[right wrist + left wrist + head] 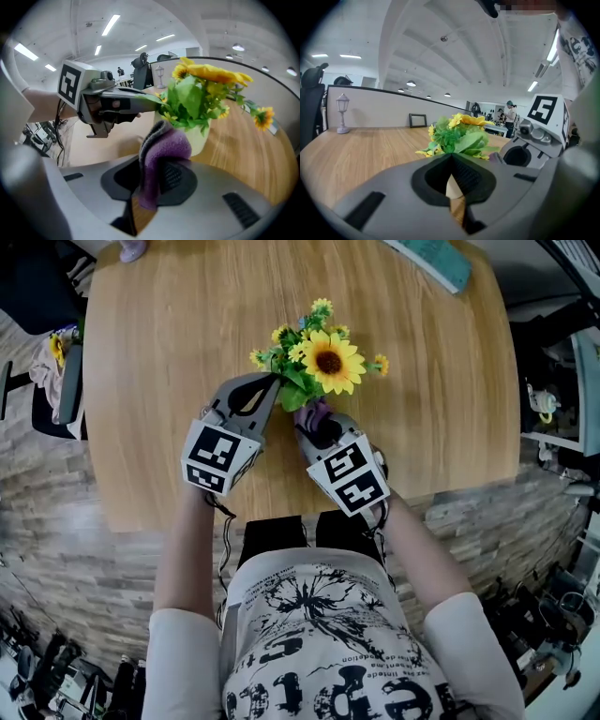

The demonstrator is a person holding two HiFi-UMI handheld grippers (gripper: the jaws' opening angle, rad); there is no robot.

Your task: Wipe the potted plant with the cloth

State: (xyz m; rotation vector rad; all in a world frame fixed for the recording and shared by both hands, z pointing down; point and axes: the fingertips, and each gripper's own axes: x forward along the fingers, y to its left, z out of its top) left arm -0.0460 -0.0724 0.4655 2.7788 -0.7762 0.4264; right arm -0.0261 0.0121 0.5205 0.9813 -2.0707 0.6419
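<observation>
**Head view: both grippers close in on the flowers**

Looking down on the wooden table (169,352), the potted plant (323,362) stands near the middle, its big sunflower (329,363) facing up with smaller yellow blooms around it. Both grippers are right at its near side.

The left gripper (274,382) comes in from the left, jaws fully closed, their tips in among the green leaves. Whether a leaf is pinched between them, I can't tell. From the left gripper view the foliage sits just beyond the joined tips.

The right gripper (319,425) is clamped on the purple cloth (164,150). The right gripper view shows it plainly: the cloth is folded over and bulging up out of the jaws, with a strip hanging below them. It sits just in front of the white pot (199,140), under the leaves. Contact with the pot can't be made out.

At the table's far edge stand a small lamp ornament (342,112) and a dark picture frame (418,120).
</observation>
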